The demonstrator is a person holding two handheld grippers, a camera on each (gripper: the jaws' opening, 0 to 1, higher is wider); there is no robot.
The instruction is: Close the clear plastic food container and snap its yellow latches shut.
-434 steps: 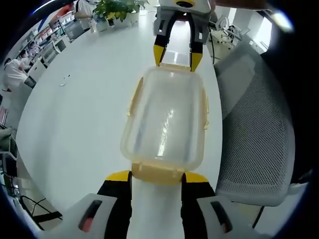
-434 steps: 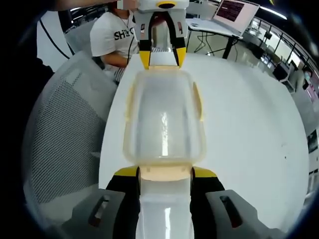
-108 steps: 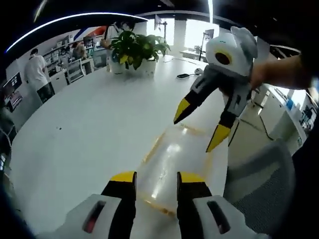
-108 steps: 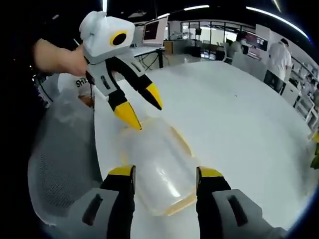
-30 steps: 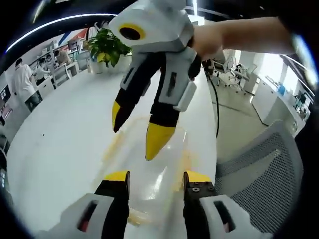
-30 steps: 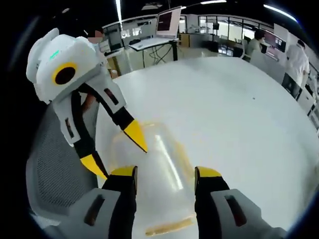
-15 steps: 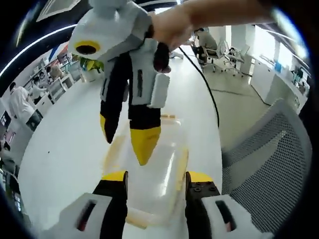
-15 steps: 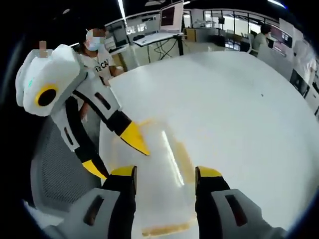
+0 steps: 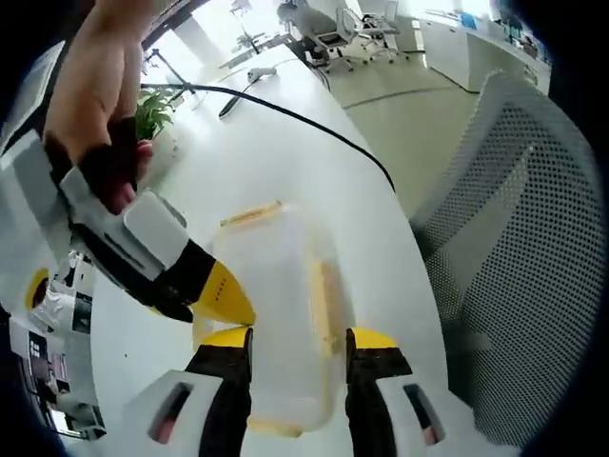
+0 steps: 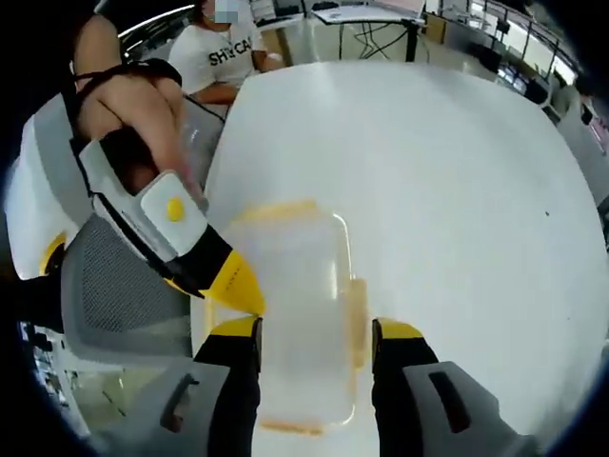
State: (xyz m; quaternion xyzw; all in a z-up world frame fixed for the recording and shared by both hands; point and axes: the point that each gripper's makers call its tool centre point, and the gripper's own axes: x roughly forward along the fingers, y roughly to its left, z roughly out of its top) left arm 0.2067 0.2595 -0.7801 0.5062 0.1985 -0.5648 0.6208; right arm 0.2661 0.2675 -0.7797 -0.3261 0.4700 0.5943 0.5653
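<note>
Left gripper view first: the left gripper [image 9: 299,345] hangs right over the clear container [image 9: 276,314], which sits on the white table [image 9: 285,152] near the edge where a mesh office chair [image 9: 514,219] is parked. The jaws are spread, and the near half of the box shows in the gap between the two yellow tips. Nothing is pinched. The lid looks to be on. One long yellow latch [image 9: 324,307] runs just inside this gripper's right tip, and another yellow latch [image 9: 251,215] sits at the far end of the box, straight ahead of the jaws. The right gripper [image 9: 225,297] comes in from the left, its yellow tip down at the box's left side, right beside this gripper's left tip. My guess is it's pressing or steadying that side latch, but I can't tell how wide its jaws are from here. A black cable [image 9: 285,114] trails across the table beyond the box.

Right gripper view: this one's jaws are also spread, straddling the near end of the container, gripping nothing. The side latch [image 10: 358,307] just inside its right tip sticks outward, so I'd say that one isn't snapped yet. The other gripper's tip comes in from the left and meets the box's left edge. Looks like each tool is working an opposite long side so the box doesn't skate around when pushed.
</note>
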